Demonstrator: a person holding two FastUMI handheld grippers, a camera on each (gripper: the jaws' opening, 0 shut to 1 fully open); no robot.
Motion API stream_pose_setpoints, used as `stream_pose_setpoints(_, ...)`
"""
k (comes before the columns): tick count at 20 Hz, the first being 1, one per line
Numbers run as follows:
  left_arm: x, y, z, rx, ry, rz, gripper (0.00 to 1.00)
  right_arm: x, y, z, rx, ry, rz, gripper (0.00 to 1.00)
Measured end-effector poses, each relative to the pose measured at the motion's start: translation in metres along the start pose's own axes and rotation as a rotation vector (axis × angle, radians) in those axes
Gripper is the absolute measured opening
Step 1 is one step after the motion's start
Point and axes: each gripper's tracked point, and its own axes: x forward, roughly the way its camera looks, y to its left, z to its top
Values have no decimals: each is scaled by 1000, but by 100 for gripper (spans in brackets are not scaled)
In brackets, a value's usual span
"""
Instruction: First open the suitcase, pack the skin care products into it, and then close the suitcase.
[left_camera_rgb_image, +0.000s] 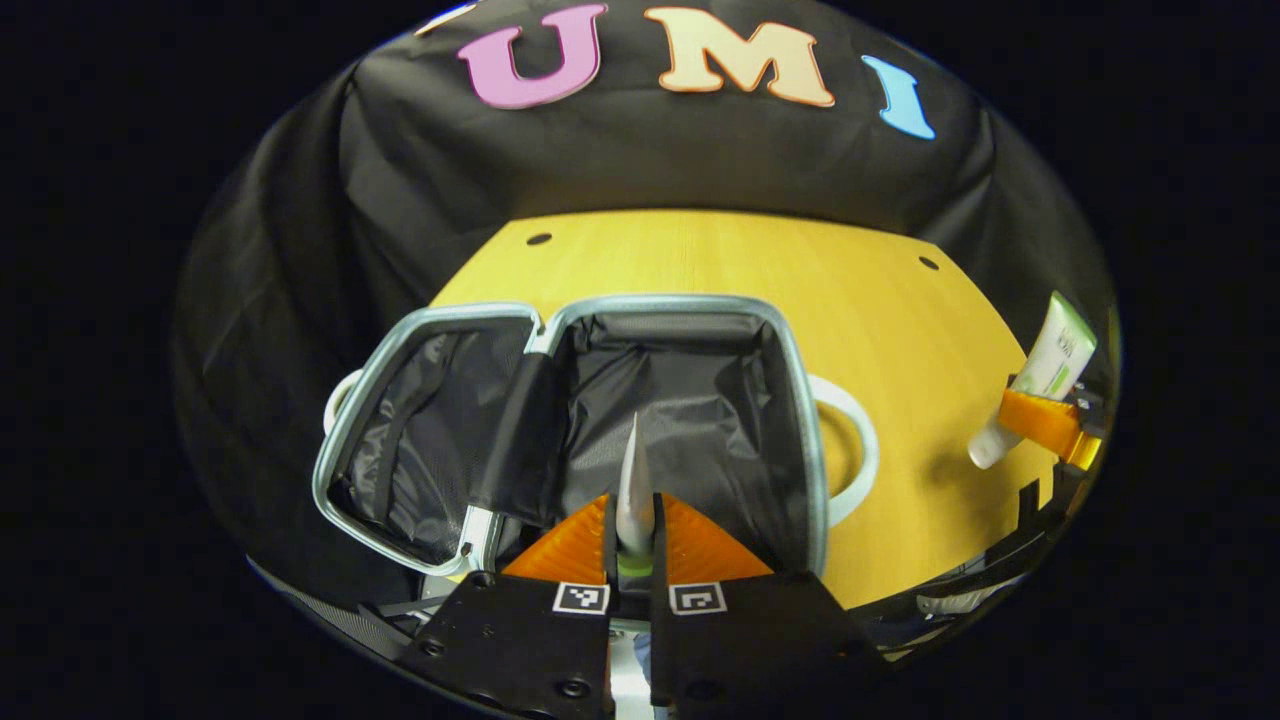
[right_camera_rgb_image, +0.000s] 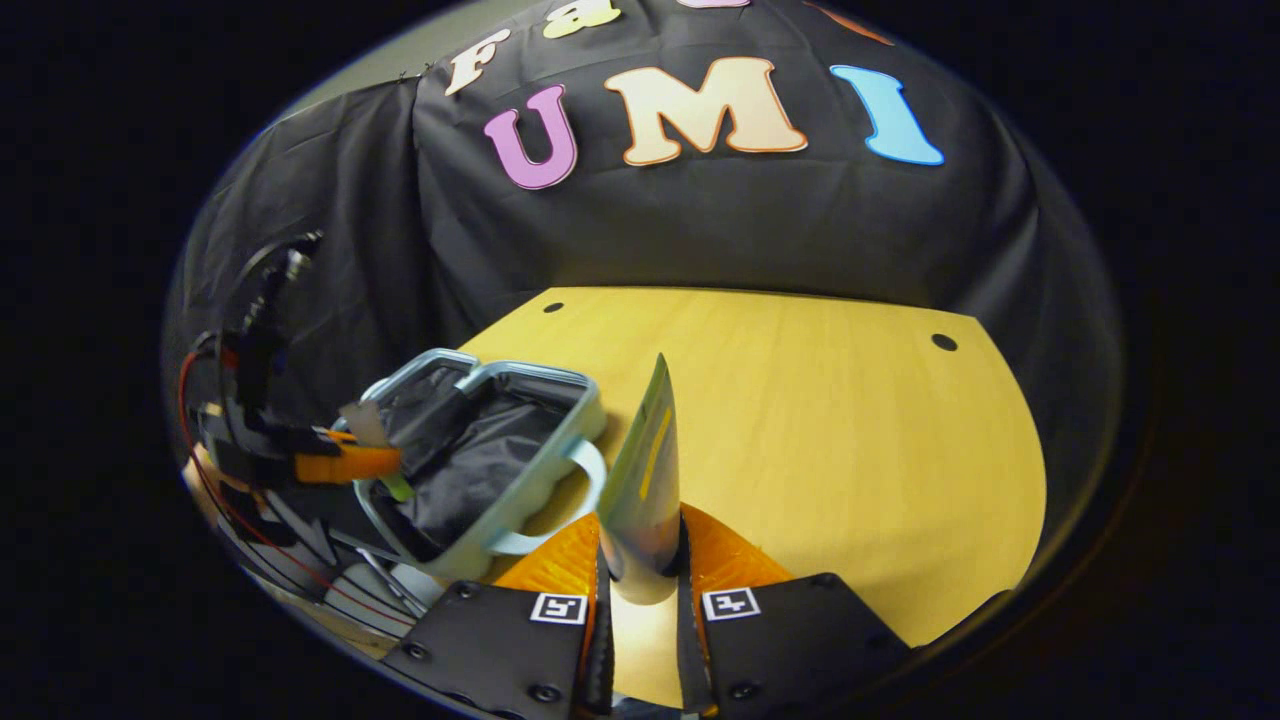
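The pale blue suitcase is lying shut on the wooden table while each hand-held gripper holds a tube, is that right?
Not quite: the pale blue hard-shell suitcase lies open on the yellow wooden table, its dark lining showing in the left gripper view. Each hand-held gripper does hold a tube.

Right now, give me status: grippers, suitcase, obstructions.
Left gripper shut on a tube, over the open suitcase. Right gripper shut on a second tube, above the table beside it. Nothing blocking the case.
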Motion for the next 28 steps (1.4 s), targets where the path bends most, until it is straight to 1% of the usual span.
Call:
stream_pose_setpoints(2,16,11,-14,10,68,-33,7,10,39,0,19,49,36,28)
stream_pose_setpoints(4,33,13,-25,14,113,-87,8,20,81,-1,72,93,89,28)
stream_pose_setpoints(6,45,15,-30,30,146,-128,8,29,109,-7,98,131,96,28)
stream_pose_setpoints(7,50,14,-25,41,125,-150,10,33,120,-12,102,156,93,28)
stream_pose_setpoints(8,54,12,-25,44,135,-180,11,39,130,-18,109,176,90,28)
stream_pose_setpoints(10,60,12,-21,41,129,-222,17,47,147,-37,137,233,81,28)
stream_pose_setpoints(12,56,8,-17,37,118,-285,50,57,157,-54,158,283,60,27)
stream_pose_setpoints(14,52,9,-3,51,64,-324,83,69,161,-67,168,324,31,27)
stream_pose_setpoints(15,47,11,8,52,25,-340,87,74,162,-73,168,344,20,27)
stream_pose_setpoints(17,35,16,31,24,-48,-369,88,82,164,-84,164,379,-6,28)
stream_pose_setpoints(18,31,23,42,6,-83,-369,88,86,164,-88,162,393,-16,28)
stream_pose_setpoints(19,27,31,50,-9,-115,-364,88,90,164,-91,159,403,-29,30)
stream_pose_setpoints(20,25,43,56,-20,-135,-347,88,93,164,-95,153,410,-44,30)
stream_pose_setpoints(21,26,57,61,-26,-150,-329,88,97,163,-96,147,412,-58,32)
stream_pose_setpoints(22,26,71,63,-32,-161,-305,91,100,165,-96,144,408,-62,34)
stream_pose_setpoints(23,26,88,64,-37,-171,-278,89,102,166,-93,142,399,-64,33)
stream_pose_setpoints(24,26,104,65,-48,-177,-250,90,104,164,-89,138,380,-72,32)
stream_pose_setpoints(26,28,137,64,-85,-183,-199,93,111,169,-81,148,354,-64,50)
stream_pose_setpoints(28,30,169,63,-124,-191,-153,94,113,170,-66,161,303,-61,83)
